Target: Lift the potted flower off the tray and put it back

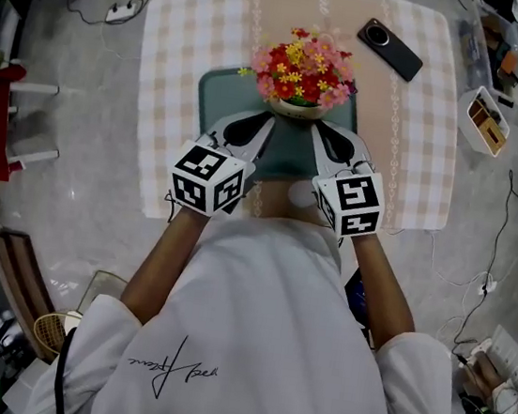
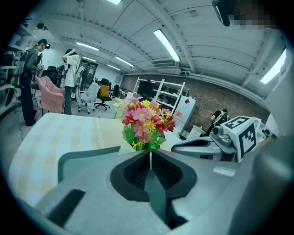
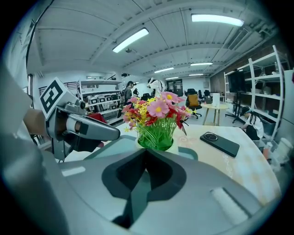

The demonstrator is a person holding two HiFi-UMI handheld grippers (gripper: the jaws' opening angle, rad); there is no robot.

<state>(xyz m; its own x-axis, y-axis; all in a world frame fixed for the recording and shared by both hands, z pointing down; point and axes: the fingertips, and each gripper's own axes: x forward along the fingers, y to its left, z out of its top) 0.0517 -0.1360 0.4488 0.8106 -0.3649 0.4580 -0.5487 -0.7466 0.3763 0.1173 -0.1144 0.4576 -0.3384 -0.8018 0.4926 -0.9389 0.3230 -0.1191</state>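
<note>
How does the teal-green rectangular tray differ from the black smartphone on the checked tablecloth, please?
The teal-green rectangular tray is much larger than the black smartphone. The tray sits square to the checked tablecloth; the smartphone lies slanted near its far right corner. The pink-and-red potted flower is over the tray; the smartphone is bare. Both lie flat.

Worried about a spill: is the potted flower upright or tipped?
Upright. The potted flower stands with stems rising straight from its pot and blooms on top in both gripper views.
</note>
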